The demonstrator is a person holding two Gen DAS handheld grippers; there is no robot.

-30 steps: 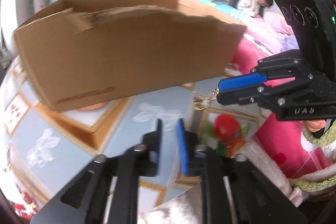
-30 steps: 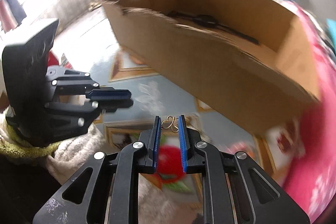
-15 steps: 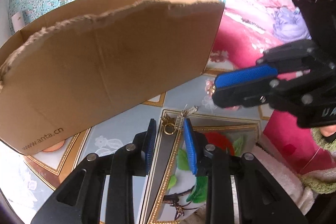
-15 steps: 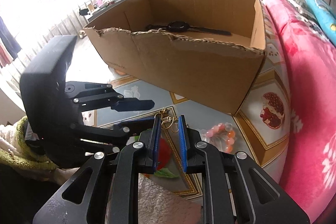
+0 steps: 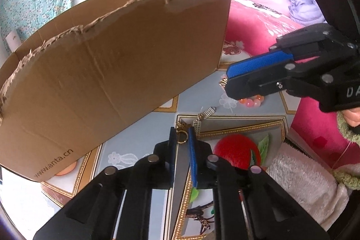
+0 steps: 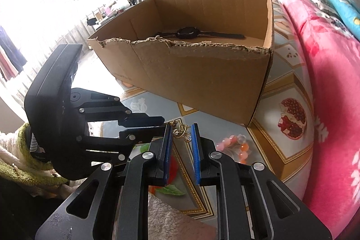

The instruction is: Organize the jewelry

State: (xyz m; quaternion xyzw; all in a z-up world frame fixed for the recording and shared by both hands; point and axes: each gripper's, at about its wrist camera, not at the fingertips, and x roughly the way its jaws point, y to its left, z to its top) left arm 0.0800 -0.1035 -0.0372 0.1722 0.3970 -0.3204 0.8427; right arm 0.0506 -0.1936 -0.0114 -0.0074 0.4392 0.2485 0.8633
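Earrings: left gripper (image 5: 182, 138) now clamps the gold earring (image 5: 181, 130), down by the table; half a second ago its jaws merely straddled it. Right gripper (image 6: 181, 135) pinches another earring (image 6: 181, 132). Box (image 6: 202, 73) next.

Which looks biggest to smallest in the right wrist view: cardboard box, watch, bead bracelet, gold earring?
1. cardboard box, by far the largest.
2. watch, lying in the box.
3. bead bracelet, on the mat, partly hidden.
4. gold earring, between the right gripper fingers.
The watch sits farther away, so 2 versus 3 is unsure.
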